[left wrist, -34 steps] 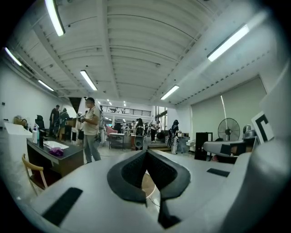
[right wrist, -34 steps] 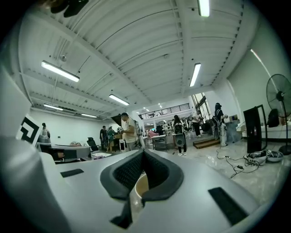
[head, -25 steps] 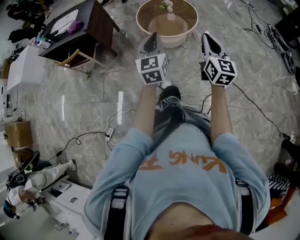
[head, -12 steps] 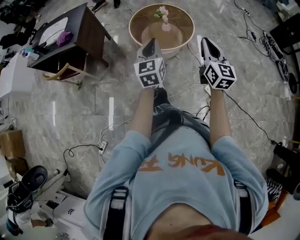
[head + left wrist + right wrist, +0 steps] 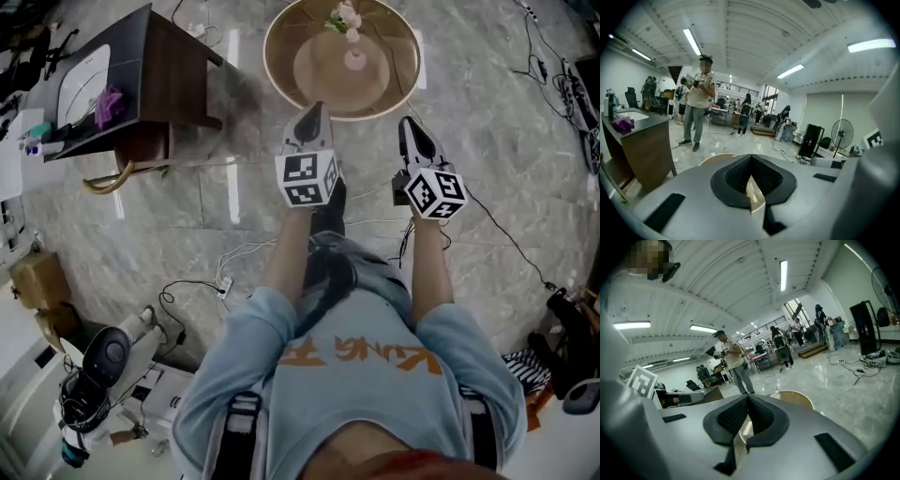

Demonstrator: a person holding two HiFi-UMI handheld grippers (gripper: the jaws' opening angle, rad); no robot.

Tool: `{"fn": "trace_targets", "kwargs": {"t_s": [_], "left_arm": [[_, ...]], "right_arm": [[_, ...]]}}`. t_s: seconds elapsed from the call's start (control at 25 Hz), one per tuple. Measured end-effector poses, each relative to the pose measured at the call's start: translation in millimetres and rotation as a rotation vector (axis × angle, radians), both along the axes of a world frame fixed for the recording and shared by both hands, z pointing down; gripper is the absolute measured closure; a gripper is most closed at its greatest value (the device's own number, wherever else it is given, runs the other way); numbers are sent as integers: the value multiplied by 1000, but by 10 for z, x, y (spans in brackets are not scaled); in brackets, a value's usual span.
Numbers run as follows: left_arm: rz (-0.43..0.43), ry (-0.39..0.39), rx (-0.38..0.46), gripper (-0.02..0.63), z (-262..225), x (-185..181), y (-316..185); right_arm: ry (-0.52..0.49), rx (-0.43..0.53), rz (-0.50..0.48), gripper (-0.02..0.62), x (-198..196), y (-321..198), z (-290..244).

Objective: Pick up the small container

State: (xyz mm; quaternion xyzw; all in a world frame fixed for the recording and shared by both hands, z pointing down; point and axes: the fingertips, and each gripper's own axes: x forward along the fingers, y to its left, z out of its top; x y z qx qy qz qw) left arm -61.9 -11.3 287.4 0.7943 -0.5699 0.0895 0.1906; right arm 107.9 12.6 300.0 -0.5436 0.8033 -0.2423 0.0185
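A small pink container (image 5: 354,58) holding flowers stands in the middle of a round wooden table (image 5: 281,70) at the top of the head view. My left gripper (image 5: 312,114) and right gripper (image 5: 409,127) are held side by side in the air, short of the table's near rim and pointing toward it. Both are shut with nothing between the pads. In the left gripper view, the left gripper (image 5: 750,157) has its tips together, with a slice of the round table (image 5: 717,159) beyond. The right gripper (image 5: 748,397) likewise looks over the round table (image 5: 794,399).
A dark wooden desk (image 5: 164,70) with a white basin and a purple item (image 5: 109,98) stands to the left. Cables (image 5: 202,281) trail over the marble floor. A cardboard box (image 5: 37,277) sits far left. A person (image 5: 700,110) stands beyond the table; a fan (image 5: 841,133) is to the right.
The head view has shifted forward, so the round table and its container show more fully. Both grippers sit a little lower in the view and remain shut.
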Motion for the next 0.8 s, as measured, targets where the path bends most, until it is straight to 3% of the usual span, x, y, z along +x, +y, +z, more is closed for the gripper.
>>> {"fn": "trace_targets", "kwargs": {"t_s": [0.16,0.4,0.52,0.68,0.8], "left_arm": [[44,27,-42,583,248,144,-601],[115,25,-83,582,513,323,-1174],[164,17,-123,582,780,437,-1286],[176,47,-177,583,1128,618,-1340],[202,42,-171,583,988,867,-1079]], "right_arm": [[49,-69,-16,581,28,-515,261],[151,-50,-50,581,-71,-1091,277],[191,-64,-71,581,-126,-1196,506],[160,-82,-126,576,-103,-1303,979],[179,-74,-201,566,-20,-955,985]]}}
